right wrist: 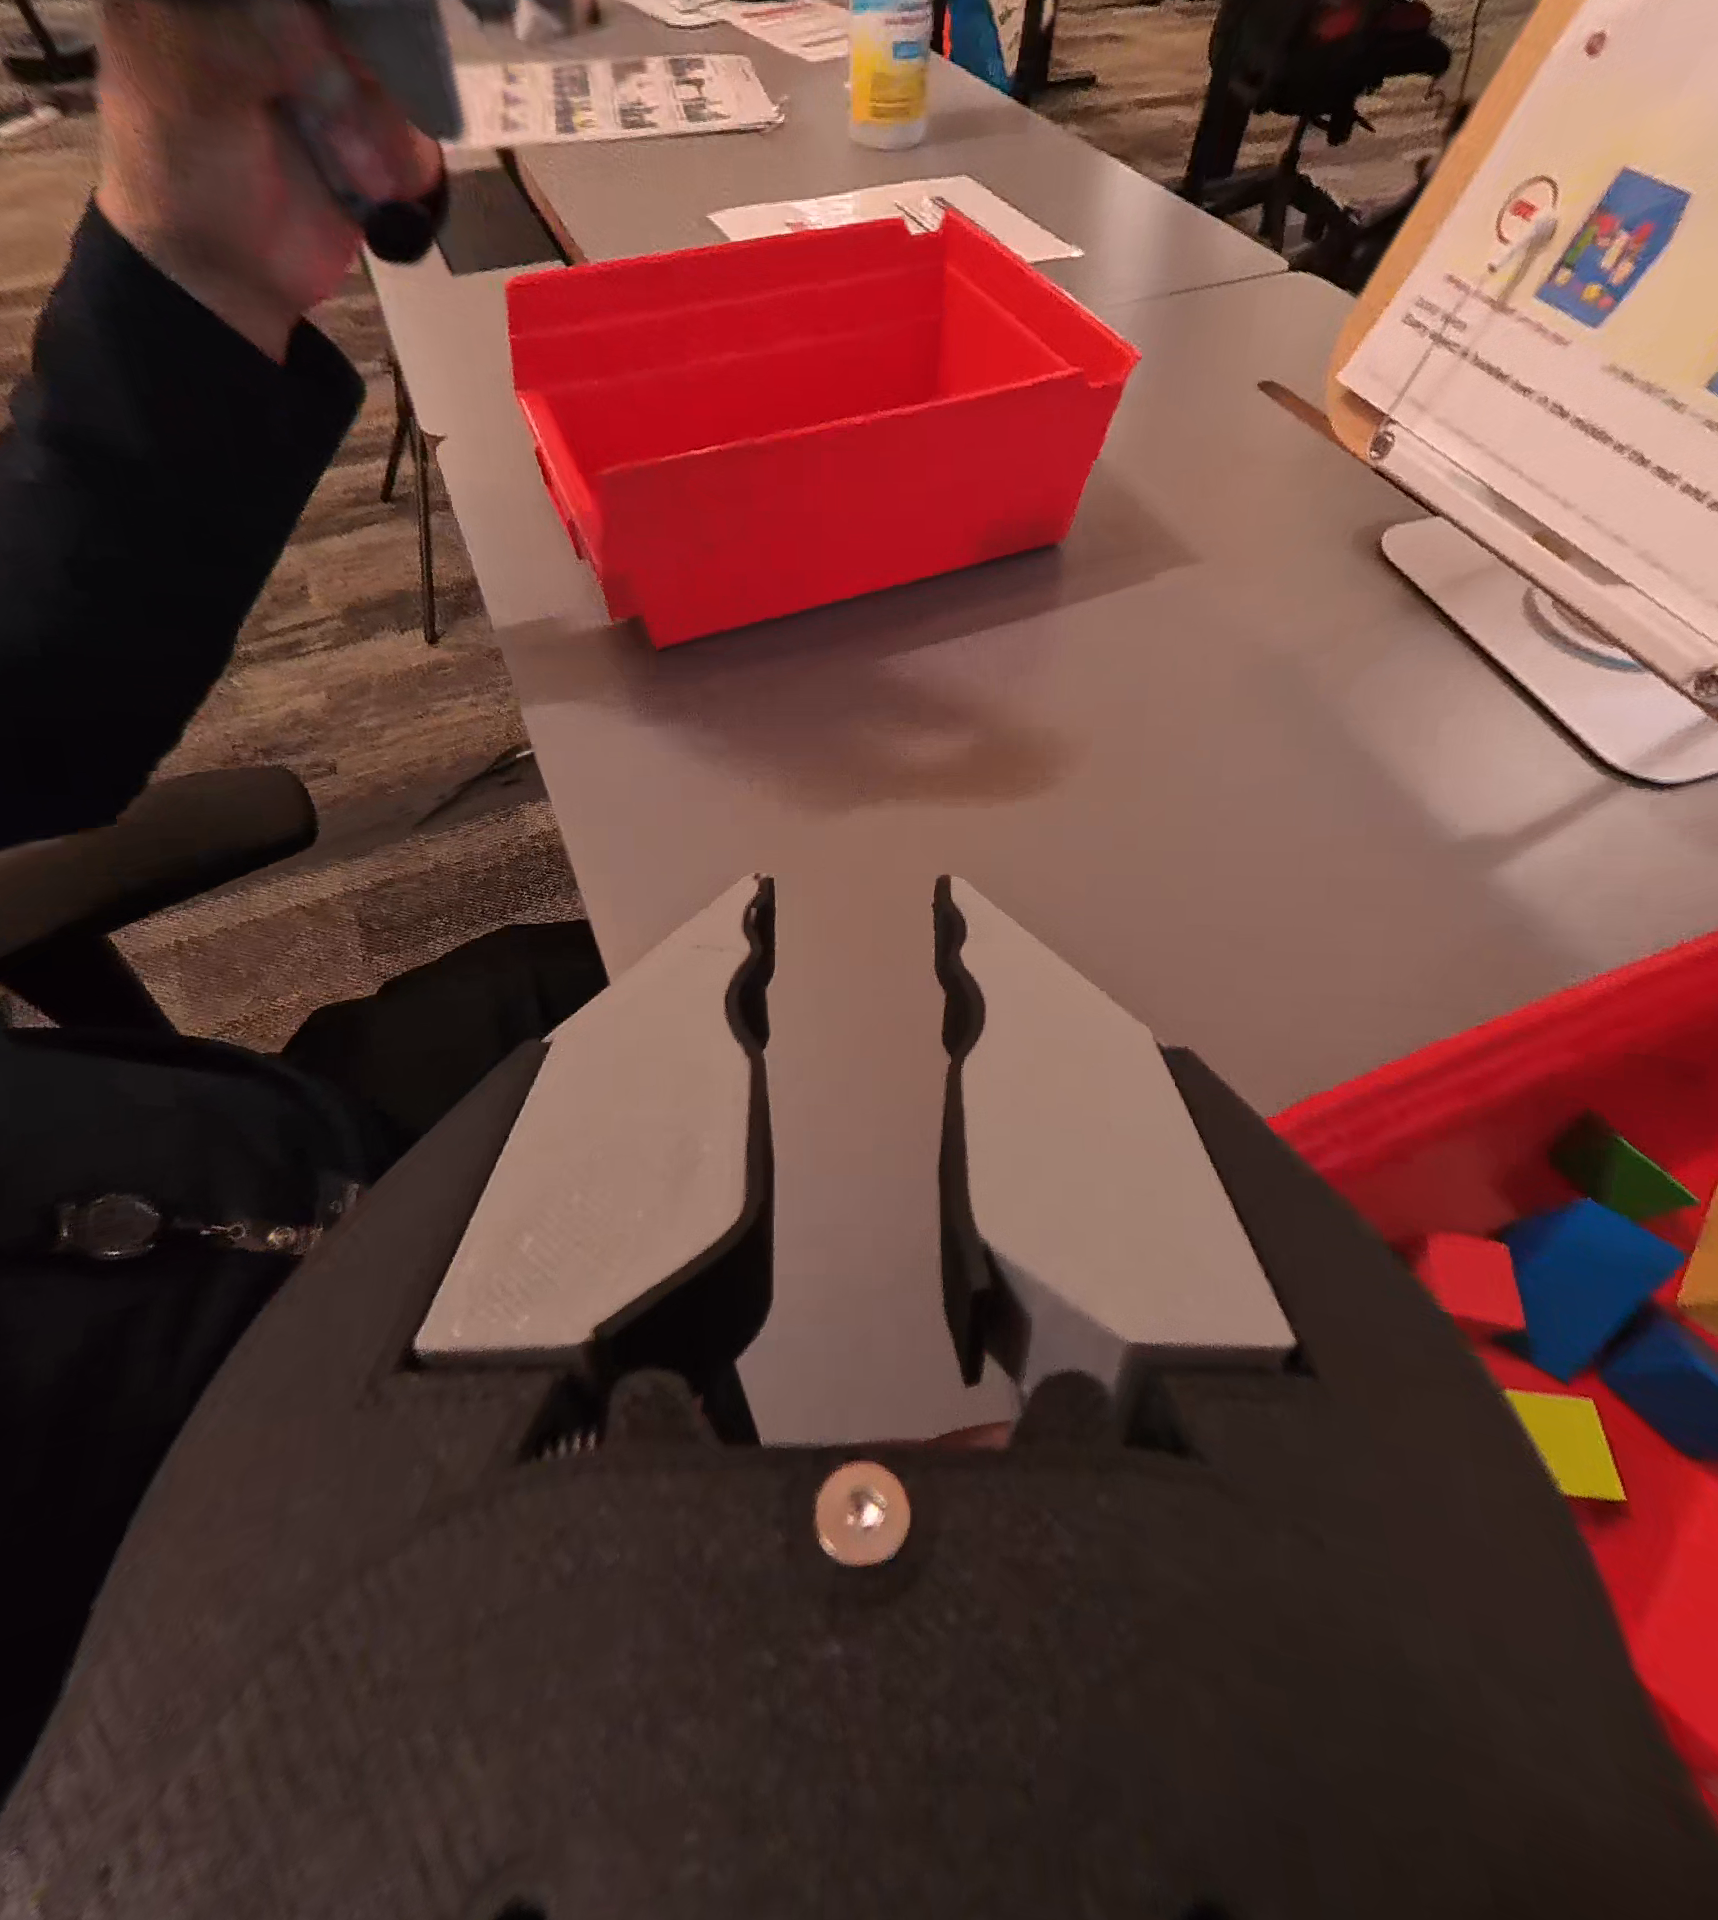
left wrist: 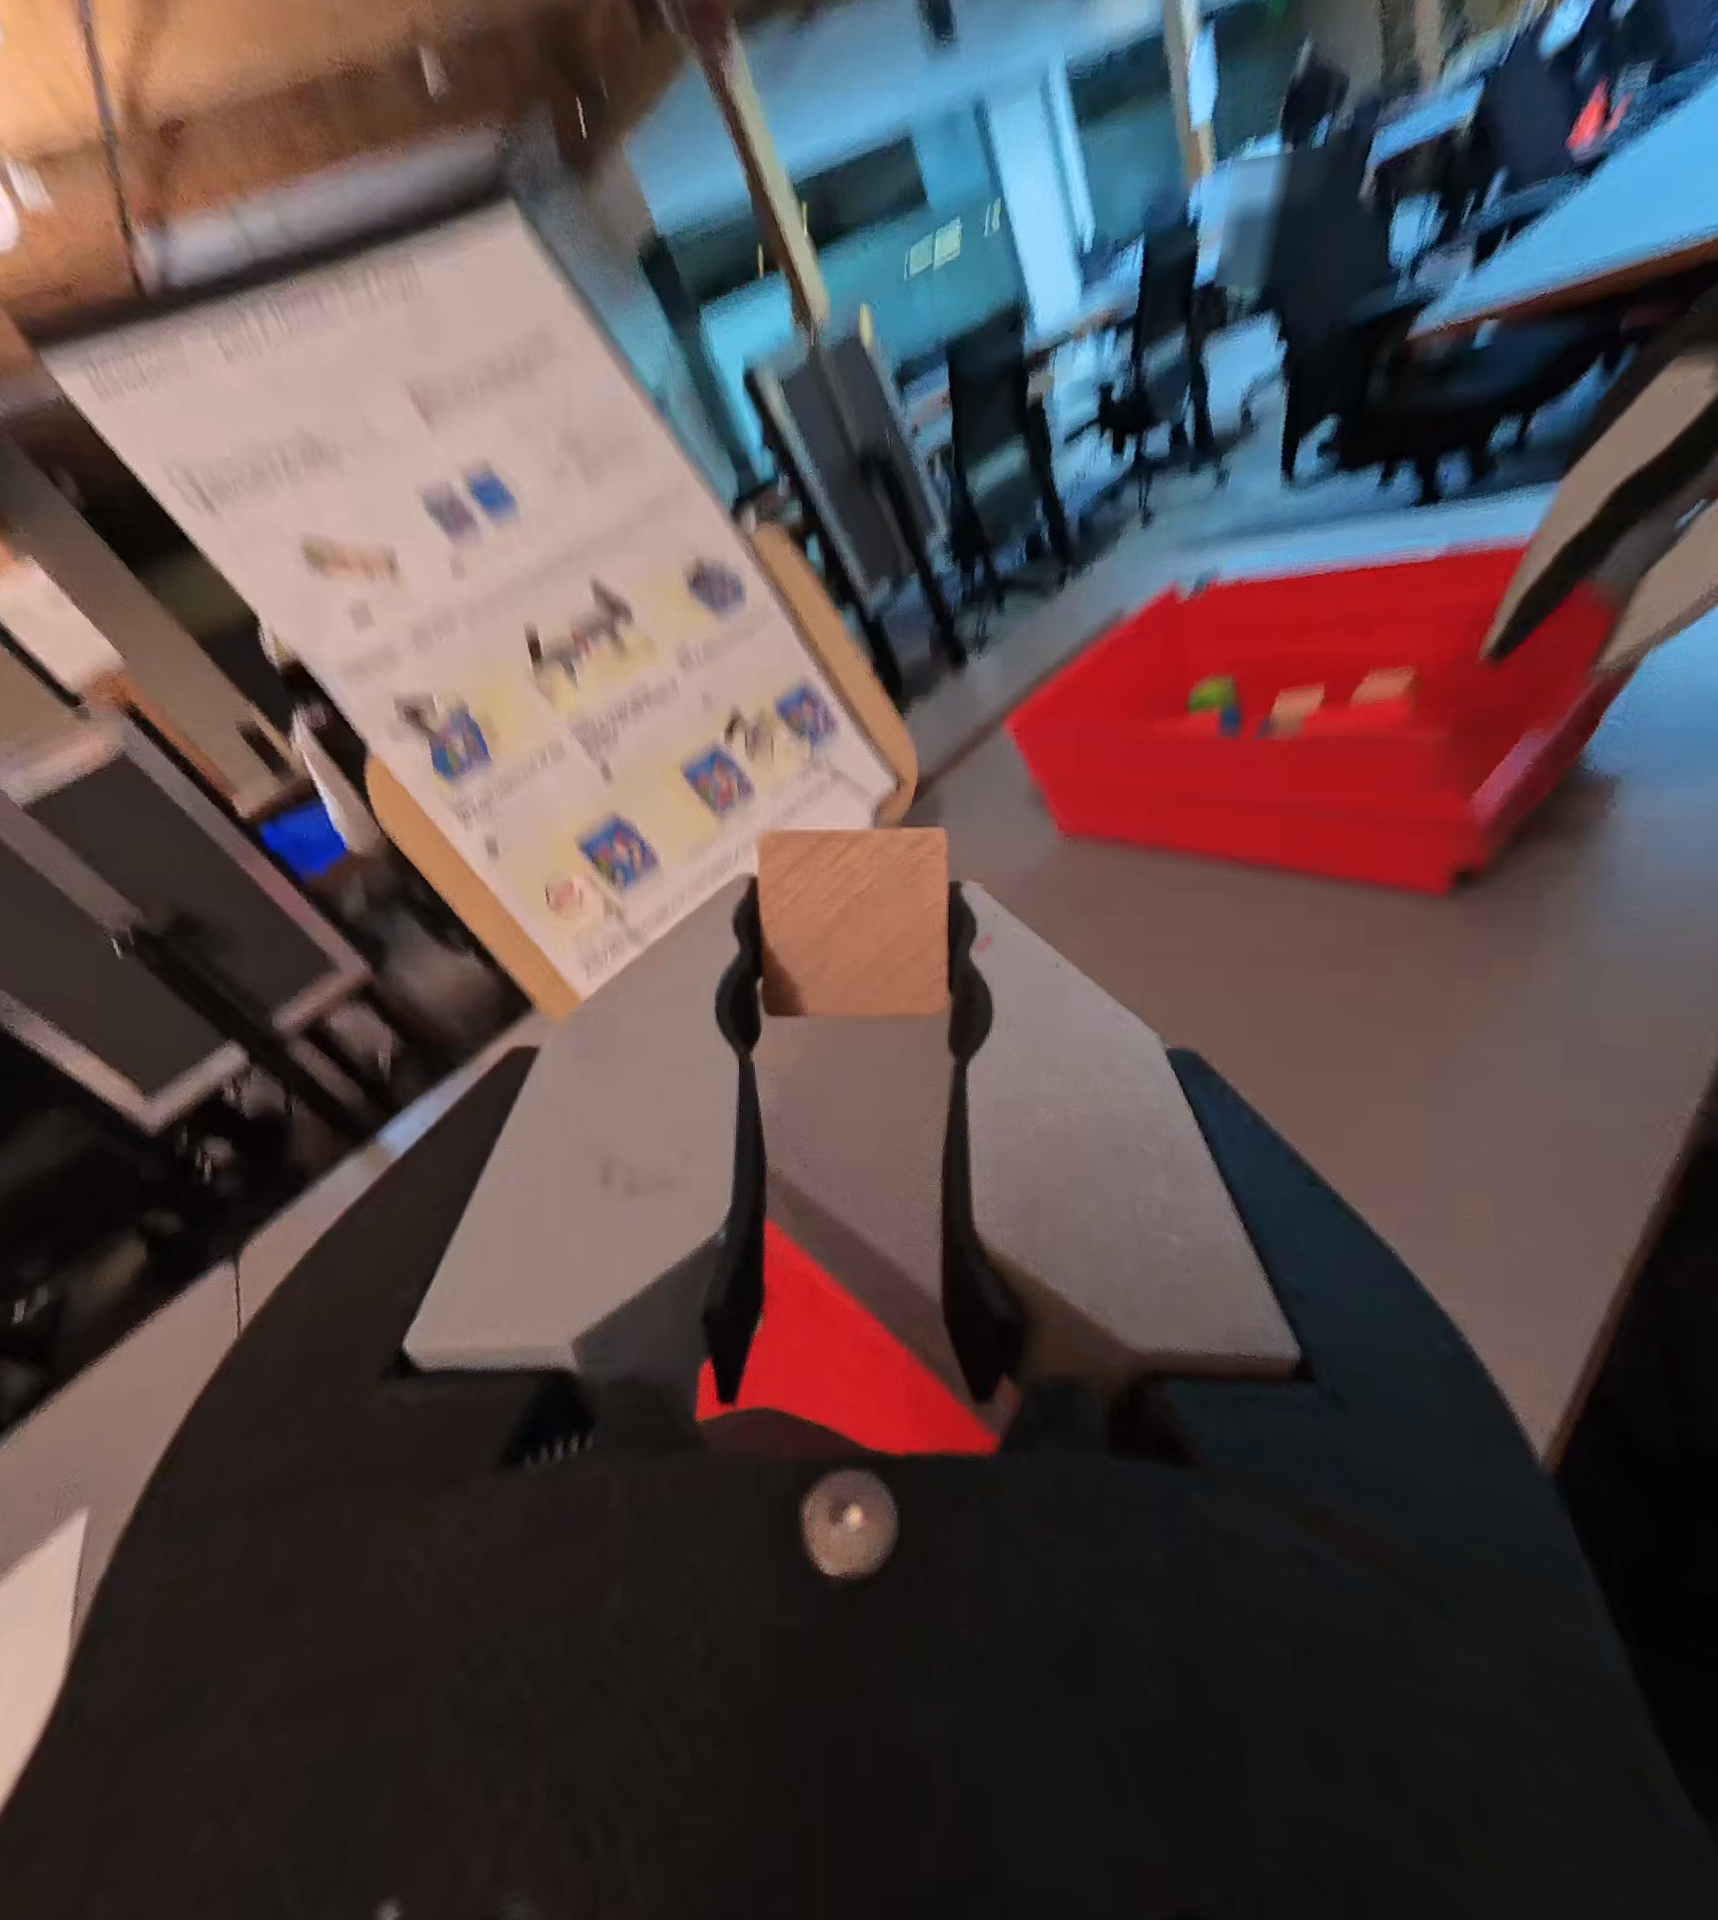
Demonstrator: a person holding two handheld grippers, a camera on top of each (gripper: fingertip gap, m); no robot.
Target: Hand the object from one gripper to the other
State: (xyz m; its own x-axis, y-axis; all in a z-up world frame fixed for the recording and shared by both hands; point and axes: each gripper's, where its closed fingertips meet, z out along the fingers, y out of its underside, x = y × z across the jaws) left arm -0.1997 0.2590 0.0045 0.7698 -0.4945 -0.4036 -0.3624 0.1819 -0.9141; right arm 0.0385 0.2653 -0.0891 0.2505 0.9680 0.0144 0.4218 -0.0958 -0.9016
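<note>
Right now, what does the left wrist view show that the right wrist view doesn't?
Only the left wrist view shows the wooden block, clamped between the left gripper fingertips, with the right gripper approaching from the upper right. Only the right wrist view shows the right gripper open and holding nothing, the empty red bin, and the person's hand. Both show the grey table and the red bin of blocks.

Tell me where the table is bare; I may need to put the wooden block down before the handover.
Bare grey table lies between the empty red bin, the poster stand and the bin of coloured blocks, ahead of the open right hand-held gripper. That block-filled bin is crowded.
</note>
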